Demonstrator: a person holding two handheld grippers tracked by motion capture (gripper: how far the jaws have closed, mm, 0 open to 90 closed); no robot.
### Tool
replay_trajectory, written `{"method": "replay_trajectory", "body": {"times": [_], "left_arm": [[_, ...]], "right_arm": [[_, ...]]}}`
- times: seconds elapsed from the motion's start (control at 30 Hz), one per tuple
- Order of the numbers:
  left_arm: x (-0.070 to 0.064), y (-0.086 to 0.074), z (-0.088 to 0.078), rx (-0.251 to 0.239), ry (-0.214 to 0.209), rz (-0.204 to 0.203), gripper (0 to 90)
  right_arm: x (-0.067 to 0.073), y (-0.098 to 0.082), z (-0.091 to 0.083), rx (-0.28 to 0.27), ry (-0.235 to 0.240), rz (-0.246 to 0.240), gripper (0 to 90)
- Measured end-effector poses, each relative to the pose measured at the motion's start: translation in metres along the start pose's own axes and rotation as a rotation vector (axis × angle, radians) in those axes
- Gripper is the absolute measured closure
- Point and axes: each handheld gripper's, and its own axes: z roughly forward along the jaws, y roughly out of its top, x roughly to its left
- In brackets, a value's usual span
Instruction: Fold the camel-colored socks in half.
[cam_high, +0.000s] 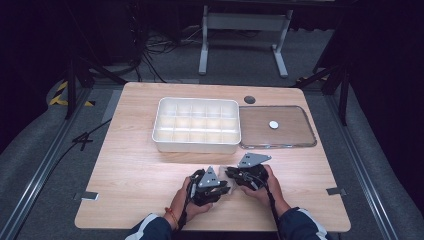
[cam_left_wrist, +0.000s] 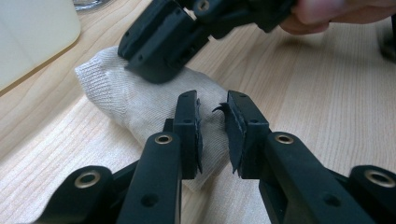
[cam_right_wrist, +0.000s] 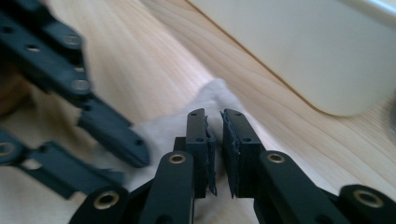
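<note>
A beige knitted sock (cam_left_wrist: 126, 100) lies on the wooden table (cam_high: 140, 165) near the front edge, between the person's two hands. My left gripper (cam_left_wrist: 212, 100) is shut on the sock's near end, and fabric fills the gap between its pads. It points right in the high view (cam_high: 226, 190). My right gripper (cam_right_wrist: 215, 114) points left from the other side (cam_high: 229, 173), its tips resting on the sock (cam_right_wrist: 212, 93). Its jaws stand a narrow slit apart and are not pressing on any fabric. A finger (cam_right_wrist: 114, 135) of the left gripper crosses the right gripper view.
A white box (cam_high: 196, 142) with several compartments stands behind the hands, mid-table. To its right, a clear lid (cam_high: 300, 125) lies flat with a small white disc (cam_high: 273, 124) on it. A dark round grommet (cam_high: 249, 99) sits near the far edge.
</note>
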Motion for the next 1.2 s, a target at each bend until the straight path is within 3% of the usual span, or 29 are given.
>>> {"method": "replay_trajectory", "body": {"times": [0.07,0.2,0.27,0.3,0.37,0.47,0.57,0.63,0.7,0.8,0.9,0.97,1.2], "left_arm": [[0.0,0.0,0.0,0.002,-0.001,0.0,74.9],[0.001,0.0,0.0,0.004,-0.002,0.0,74.9],[0.001,0.0,0.0,0.004,-0.002,-0.002,75.0],[0.001,0.001,0.0,0.007,-0.002,-0.001,75.0],[0.001,0.001,0.0,0.01,-0.001,0.0,75.0],[0.0,0.0,0.0,0.0,0.001,0.002,75.0],[0.001,0.0,0.0,0.0,-0.008,-0.003,75.0],[0.001,0.001,0.0,0.005,-0.006,-0.004,75.0],[0.001,0.001,0.0,0.005,-0.005,-0.003,74.9],[0.0,0.0,0.0,0.003,-0.002,0.002,74.7],[0.0,0.0,0.0,-0.003,-0.002,-0.001,74.7],[0.0,0.0,0.0,-0.003,0.003,0.008,74.7],[-0.002,0.0,0.0,0.0,0.007,0.012,74.8]], "right_arm": [[-0.005,-0.003,0.001,0.018,-0.035,0.005,80.8],[-0.008,-0.005,0.001,0.02,-0.031,0.03,80.8],[-0.006,-0.004,0.001,0.024,-0.044,0.014,81.1],[-0.005,-0.003,0.0,0.016,-0.098,-0.022,83.0],[-0.006,-0.003,-0.001,0.012,-0.111,-0.022,83.5],[-0.013,-0.004,-0.008,-0.012,-0.121,0.029,83.6],[-0.016,-0.003,-0.015,-0.038,-0.09,0.053,71.3],[-0.01,0.001,-0.019,-0.063,-0.036,0.016,62.6],[-0.005,0.005,-0.021,-0.075,-0.031,0.0,56.6],[-0.004,0.006,-0.02,-0.079,-0.02,0.034,50.7],[-0.007,0.002,-0.013,-0.062,-0.002,0.084,49.7],[-0.009,0.0,-0.007,-0.042,0.001,0.092,50.2],[-0.012,-0.005,-0.008,0.029,-0.041,0.034,61.1]]}}
